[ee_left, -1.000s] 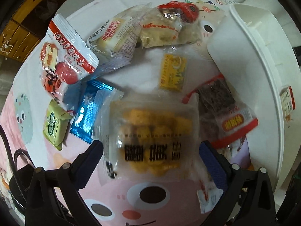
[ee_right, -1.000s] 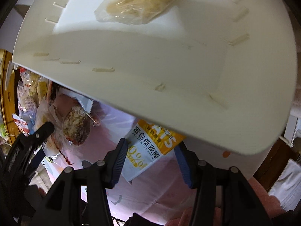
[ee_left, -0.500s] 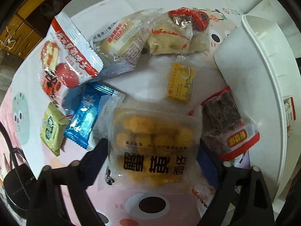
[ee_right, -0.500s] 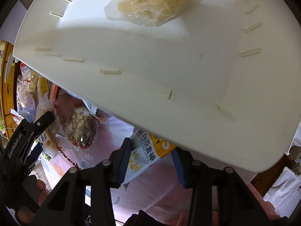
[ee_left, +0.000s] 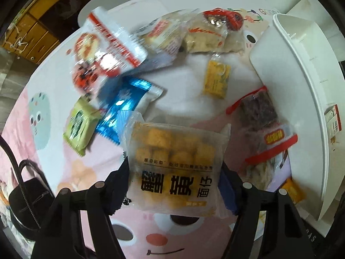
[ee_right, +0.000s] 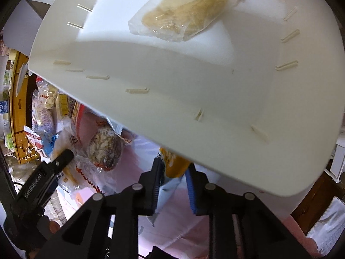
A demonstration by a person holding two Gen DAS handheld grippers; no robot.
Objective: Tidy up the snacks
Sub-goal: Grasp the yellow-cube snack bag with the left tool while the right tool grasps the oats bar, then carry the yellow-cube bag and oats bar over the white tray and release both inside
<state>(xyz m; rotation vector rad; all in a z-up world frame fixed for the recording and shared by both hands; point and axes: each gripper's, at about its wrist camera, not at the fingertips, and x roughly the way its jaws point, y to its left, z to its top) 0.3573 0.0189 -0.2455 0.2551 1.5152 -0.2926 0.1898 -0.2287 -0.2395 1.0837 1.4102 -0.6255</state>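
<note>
A clear packet of yellow puffs (ee_left: 174,161) with black lettering sits between the fingers of my left gripper (ee_left: 173,183). The jaws are closing and both pads press its sides, holding it just above the pink cartoon tablecloth (ee_left: 151,237). In the right wrist view my right gripper (ee_right: 174,185) is closing on a yellow and white oat bar packet (ee_right: 172,172), pinched edge-on at the foot of the white bin (ee_right: 172,75). The bin rim hides the packet's top. A bread packet (ee_right: 183,15) lies inside the bin.
Loose snacks lie beyond the left gripper: a red and white packet (ee_left: 107,49), a blue one (ee_left: 125,108), a green one (ee_left: 79,123), a small yellow one (ee_left: 215,79), a dark cake (ee_left: 258,112). The bin (ee_left: 301,64) stands right. A black bag (ee_left: 25,194) sits left.
The left jaws narrowed onto the puff packet, which now moves with the gripper while the table behind shifts. The right jaws narrowed onto the oat bar packet, now turned edge-on.
</note>
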